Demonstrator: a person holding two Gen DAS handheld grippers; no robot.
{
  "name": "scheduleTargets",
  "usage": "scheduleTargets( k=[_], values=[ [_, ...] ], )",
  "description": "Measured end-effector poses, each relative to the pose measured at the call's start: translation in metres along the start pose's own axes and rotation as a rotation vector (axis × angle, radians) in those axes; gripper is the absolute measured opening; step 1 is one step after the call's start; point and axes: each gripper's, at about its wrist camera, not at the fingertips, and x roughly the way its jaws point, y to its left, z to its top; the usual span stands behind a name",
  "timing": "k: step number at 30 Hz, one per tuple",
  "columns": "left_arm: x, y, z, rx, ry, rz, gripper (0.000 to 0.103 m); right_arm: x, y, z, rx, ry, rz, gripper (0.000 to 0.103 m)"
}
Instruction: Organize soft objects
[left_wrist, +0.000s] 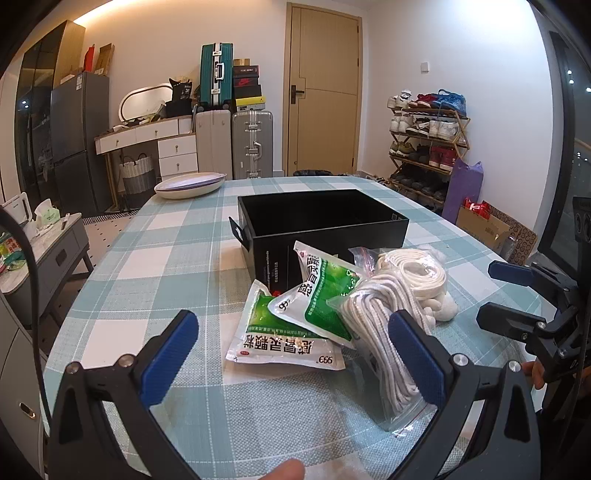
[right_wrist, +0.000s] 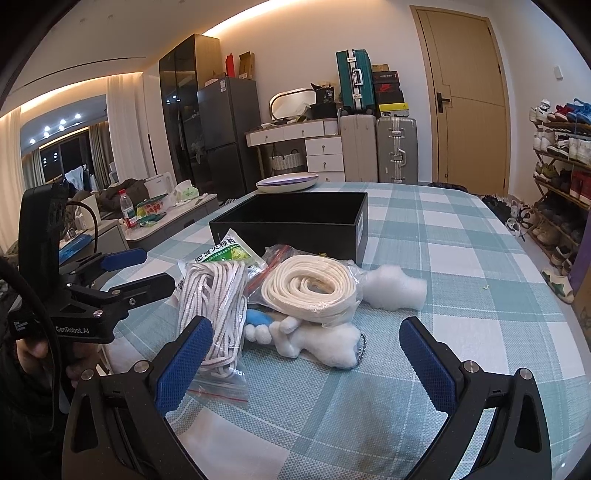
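An open black box (left_wrist: 321, 225) (right_wrist: 295, 221) stands on the checked tablecloth. In front of it lie two green-and-white sachets (left_wrist: 295, 325) (right_wrist: 232, 254), a zip bag of white cord (left_wrist: 384, 339) (right_wrist: 214, 314), a bagged coil of flat white strap (left_wrist: 410, 273) (right_wrist: 310, 284), a white plush toy with a blue part (right_wrist: 317, 339) and a tuft of white stuffing (right_wrist: 395, 284). My left gripper (left_wrist: 295, 354) is open just above the sachets and cord bag. My right gripper (right_wrist: 303, 350) is open over the plush toy. Both are empty.
A shallow white and purple dish (left_wrist: 190, 184) (right_wrist: 288, 182) sits at the table's far edge. Behind stand suitcases (left_wrist: 251, 144), a drawer unit, a door and a shoe rack (left_wrist: 428, 144). A low side table (left_wrist: 48, 236) with clutter is at the left.
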Motion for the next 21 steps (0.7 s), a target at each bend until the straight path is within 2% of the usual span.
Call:
scheduleTargets(
  k=[15,21],
  values=[
    [-0.007,-0.020,0.001,0.070,-0.027,0.006,0.103,-0.008,-0.001,0.011,-0.004,-0.007,-0.033,0.103],
    [-0.007,-0.027,0.001,0.068,-0.032,-0.022,0.103,-0.010,-0.004,0.013,0.009,-0.007,-0.046,0.103]
  ],
)
